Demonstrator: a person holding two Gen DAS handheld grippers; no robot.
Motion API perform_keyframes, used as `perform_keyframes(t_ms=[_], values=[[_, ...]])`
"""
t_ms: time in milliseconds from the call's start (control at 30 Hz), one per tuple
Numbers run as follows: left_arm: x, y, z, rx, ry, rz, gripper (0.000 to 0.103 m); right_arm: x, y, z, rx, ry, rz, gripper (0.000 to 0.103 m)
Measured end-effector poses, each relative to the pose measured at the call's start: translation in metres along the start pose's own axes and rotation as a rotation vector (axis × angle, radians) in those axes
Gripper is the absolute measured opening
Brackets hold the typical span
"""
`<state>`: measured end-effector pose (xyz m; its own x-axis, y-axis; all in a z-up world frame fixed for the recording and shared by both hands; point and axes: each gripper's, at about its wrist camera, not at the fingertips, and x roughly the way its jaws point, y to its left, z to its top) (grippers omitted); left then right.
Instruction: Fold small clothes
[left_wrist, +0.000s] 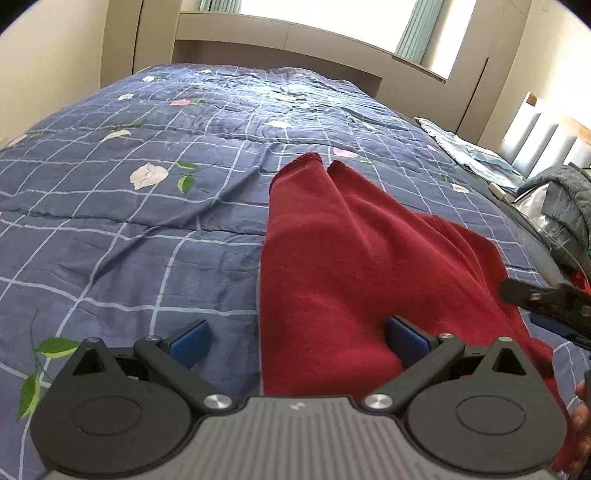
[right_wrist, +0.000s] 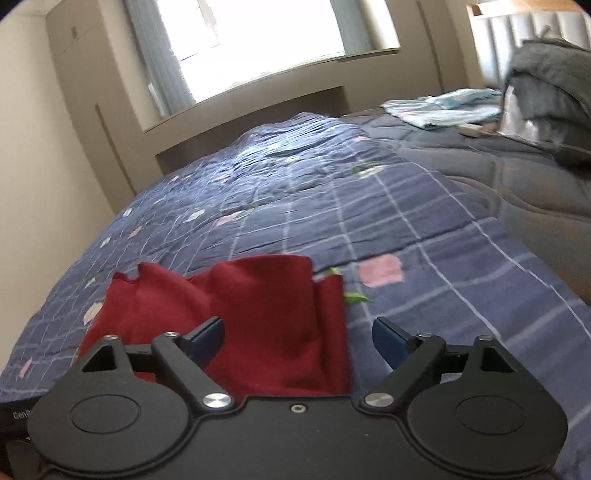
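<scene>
The red cloth (left_wrist: 351, 266) stretched toward twelve o'clock between the left gripper (left_wrist: 297, 341), jaws apart and unclamped; right gripper (right_wrist: 297, 341) likewise.

Open quilt (left_wrist: 110, 229) left of the red cloth (left_wrist: 351, 258); piled bedding (right_wrist: 546, 99), seemingly, crowds the far right.

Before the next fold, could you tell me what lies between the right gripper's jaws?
The dark red fleece cloth fills the left half, blue checked quilt the right, per the right wrist view.
</scene>
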<state>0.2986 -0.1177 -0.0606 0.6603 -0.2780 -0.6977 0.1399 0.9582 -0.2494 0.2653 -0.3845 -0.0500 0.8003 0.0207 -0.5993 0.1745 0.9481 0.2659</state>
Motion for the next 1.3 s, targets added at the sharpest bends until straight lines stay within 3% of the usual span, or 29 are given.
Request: perform_keyframes(t_ms=[133, 300, 467, 733, 933, 1300], values=[[0.0, -0.002, -0.001, 0.005, -0.003, 0.003, 0.103, 0.015, 0.005, -0.002, 0.016, 0.058, -0.019, 0.08], [0.0, -0.002, -0.001, 0.002, -0.003, -0.002, 0.103, 0.013, 0.005, -0.013, -0.007, 0.035, -0.062, 0.04], [-0.004, 0.006, 0.004, -0.027, 0.012, -0.041, 0.102, 0.008, -0.003, -0.017, -0.003, 0.021, -0.053, 0.027], [-0.024, 0.042, 0.017, -0.094, 0.01, -0.123, 0.102, 0.005, -0.01, -0.022, 0.025, -0.006, -0.025, 0.022], [-0.002, 0.062, 0.022, -0.167, 0.15, -0.223, 0.102, 0.005, -0.017, -0.029, 0.064, -0.042, 0.008, 0.023], [0.0, 0.041, 0.024, -0.12, 0.173, -0.213, 0.093, 0.003, -0.024, -0.039, 0.088, -0.091, 0.047, 0.023]])
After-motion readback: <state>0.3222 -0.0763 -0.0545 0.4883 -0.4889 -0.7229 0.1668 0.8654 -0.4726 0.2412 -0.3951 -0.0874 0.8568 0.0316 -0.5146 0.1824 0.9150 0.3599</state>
